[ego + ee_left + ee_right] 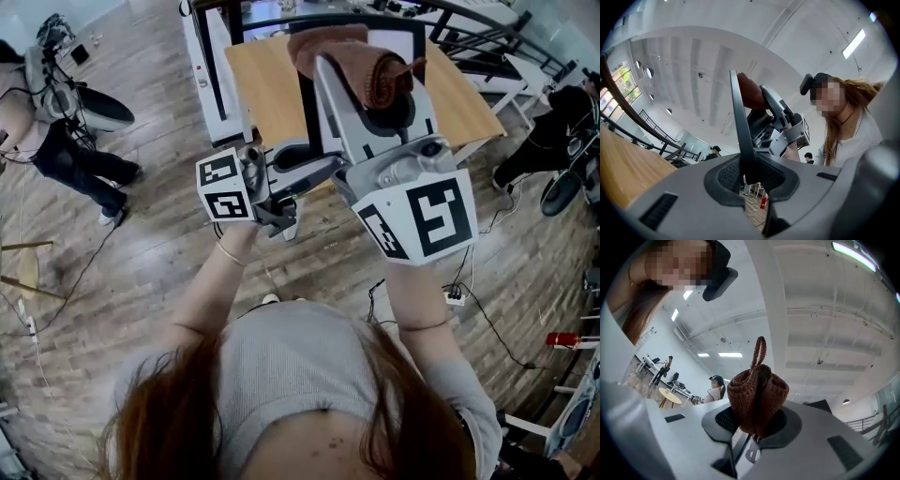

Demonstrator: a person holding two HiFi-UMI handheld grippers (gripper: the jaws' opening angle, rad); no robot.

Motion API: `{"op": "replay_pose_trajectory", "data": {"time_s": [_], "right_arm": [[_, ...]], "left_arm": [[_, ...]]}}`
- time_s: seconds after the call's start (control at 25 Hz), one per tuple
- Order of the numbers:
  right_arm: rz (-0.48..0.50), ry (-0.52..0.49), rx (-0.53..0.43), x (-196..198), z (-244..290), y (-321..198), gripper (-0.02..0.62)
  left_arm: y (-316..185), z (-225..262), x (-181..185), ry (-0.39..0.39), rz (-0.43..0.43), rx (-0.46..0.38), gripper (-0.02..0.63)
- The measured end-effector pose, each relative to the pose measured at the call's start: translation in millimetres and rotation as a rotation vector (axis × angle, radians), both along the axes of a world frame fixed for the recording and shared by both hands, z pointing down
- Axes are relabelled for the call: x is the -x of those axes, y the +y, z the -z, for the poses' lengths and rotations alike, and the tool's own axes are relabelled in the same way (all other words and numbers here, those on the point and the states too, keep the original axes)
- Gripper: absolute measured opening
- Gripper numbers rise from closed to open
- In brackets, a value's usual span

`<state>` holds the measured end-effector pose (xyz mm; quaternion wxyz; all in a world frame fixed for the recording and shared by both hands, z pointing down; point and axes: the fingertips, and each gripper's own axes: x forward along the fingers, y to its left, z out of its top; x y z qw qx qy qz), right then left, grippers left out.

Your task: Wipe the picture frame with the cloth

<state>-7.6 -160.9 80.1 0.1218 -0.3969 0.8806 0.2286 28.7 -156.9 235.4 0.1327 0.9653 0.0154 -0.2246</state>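
The left gripper [749,180] has its jaws closed on the edge of the picture frame [740,122], which is upright above the tabletop [267,89]. The right gripper [754,425] has its jaws pinching the bunched brown cloth [757,397] beside the frame. Both cubes bear black-and-white square markers.

In the head view, your right gripper [384,112] and the bunched brown knitted cloth [366,66] hide most of the thin black picture frame [307,112]; its face cannot be made out.

Head view steeply down; gripper views close, tilted upward; cloth [370,70] shared.
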Motion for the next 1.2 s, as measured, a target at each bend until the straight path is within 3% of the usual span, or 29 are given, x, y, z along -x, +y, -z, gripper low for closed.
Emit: {"op": "replay_pose_trajectory", "data": {"time_s": [1.2], "right_arm": [[0.069, 0.040, 0.280, -11, -97, -2, 0.097]], "left_arm": [[-28, -11, 8, 0.033, 0.053, 0.068, 0.072]]}}
